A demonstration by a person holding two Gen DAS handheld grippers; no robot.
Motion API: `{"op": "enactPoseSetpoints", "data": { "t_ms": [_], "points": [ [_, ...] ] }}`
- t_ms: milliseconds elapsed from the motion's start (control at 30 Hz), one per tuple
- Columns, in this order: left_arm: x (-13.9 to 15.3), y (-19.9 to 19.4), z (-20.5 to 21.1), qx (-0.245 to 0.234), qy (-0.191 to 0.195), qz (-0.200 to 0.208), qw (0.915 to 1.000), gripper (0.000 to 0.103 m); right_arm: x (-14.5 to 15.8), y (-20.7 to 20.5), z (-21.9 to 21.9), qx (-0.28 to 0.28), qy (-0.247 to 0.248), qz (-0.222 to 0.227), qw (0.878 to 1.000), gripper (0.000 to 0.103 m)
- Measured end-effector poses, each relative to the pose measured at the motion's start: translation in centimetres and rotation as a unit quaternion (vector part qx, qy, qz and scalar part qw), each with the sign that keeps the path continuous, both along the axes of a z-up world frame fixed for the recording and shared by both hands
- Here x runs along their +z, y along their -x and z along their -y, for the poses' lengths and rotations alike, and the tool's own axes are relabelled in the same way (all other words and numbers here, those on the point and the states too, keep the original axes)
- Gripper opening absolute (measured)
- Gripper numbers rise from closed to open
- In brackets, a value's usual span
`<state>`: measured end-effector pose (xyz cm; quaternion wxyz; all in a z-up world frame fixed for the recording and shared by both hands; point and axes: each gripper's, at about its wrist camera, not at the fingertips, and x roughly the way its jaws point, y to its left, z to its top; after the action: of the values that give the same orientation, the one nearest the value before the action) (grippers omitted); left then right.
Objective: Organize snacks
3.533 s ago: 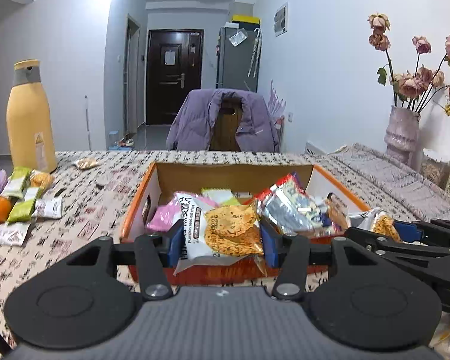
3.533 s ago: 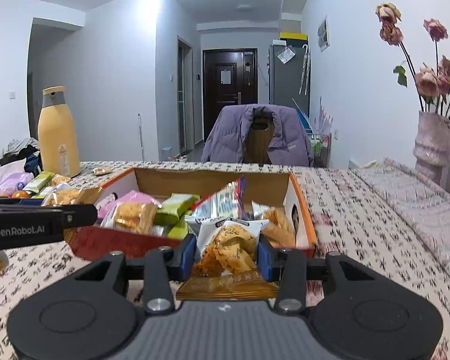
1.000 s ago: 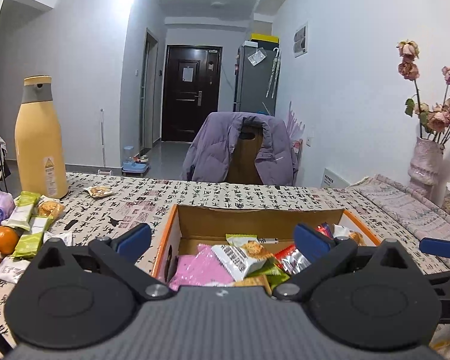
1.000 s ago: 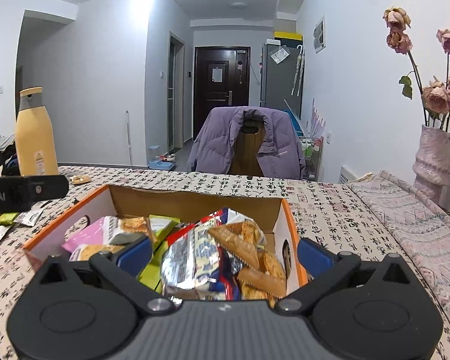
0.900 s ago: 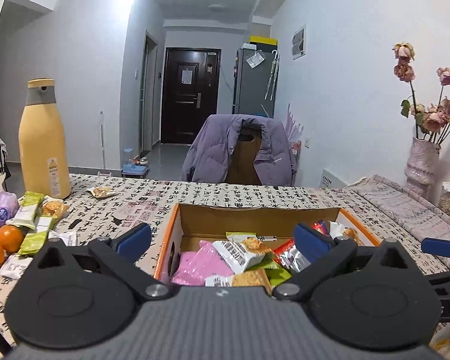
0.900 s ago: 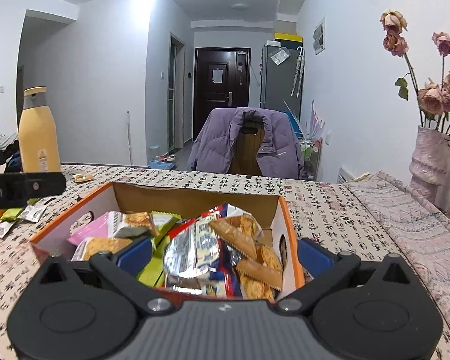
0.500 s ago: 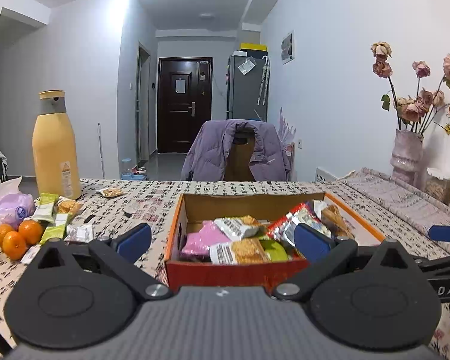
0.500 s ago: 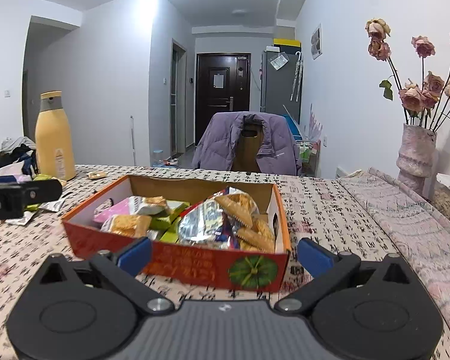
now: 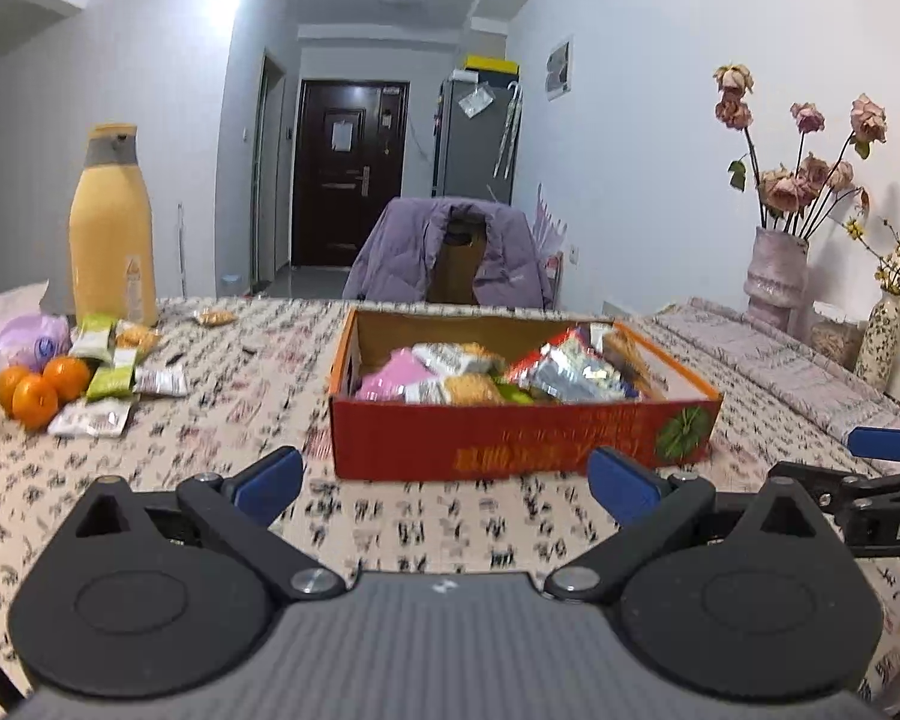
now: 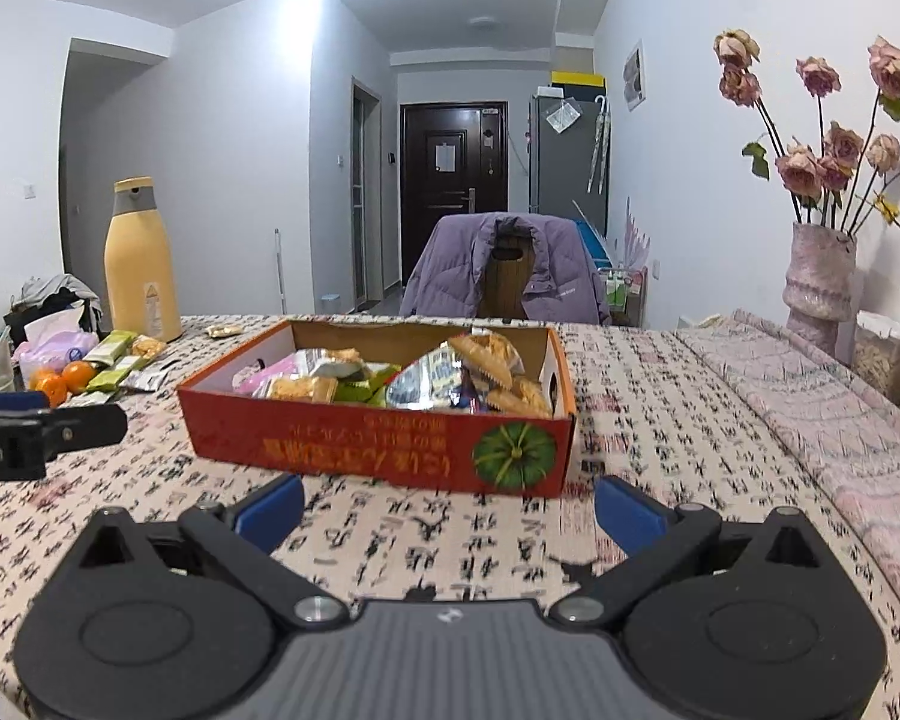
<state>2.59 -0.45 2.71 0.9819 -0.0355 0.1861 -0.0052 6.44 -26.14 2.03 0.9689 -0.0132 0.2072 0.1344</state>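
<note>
Both packets released into box (image 10: pixel 384 444); your left hand-held gripper (image 9: pixel 444 483) and right hand-held gripper (image 10: pixel 447 510) withdrawn, jaws spread, empty. Remaining: loose snacks (image 9: pixel 114 378) left of box.

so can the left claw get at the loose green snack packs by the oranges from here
Probably yes: the left claw is open and empty, and the green snack packs lie uncovered on the tablecloth to its left, beside the oranges.

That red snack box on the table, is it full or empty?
Fairly full: the open-topped red box holds many snack packets, some rising above its rim.
</note>
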Motion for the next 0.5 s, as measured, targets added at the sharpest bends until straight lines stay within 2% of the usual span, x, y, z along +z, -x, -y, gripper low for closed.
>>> {"op": "enactPoseSetpoints", "data": {
  "t_ms": [500],
  "points": [
    [-2.2, 0.7, -0.1, -0.017, 0.006, -0.037, 0.9992, 0.103, -2.2, 1.2, 0.8, -0.004, 0.0, -0.033, 0.999, 0.103]
  ]
}}
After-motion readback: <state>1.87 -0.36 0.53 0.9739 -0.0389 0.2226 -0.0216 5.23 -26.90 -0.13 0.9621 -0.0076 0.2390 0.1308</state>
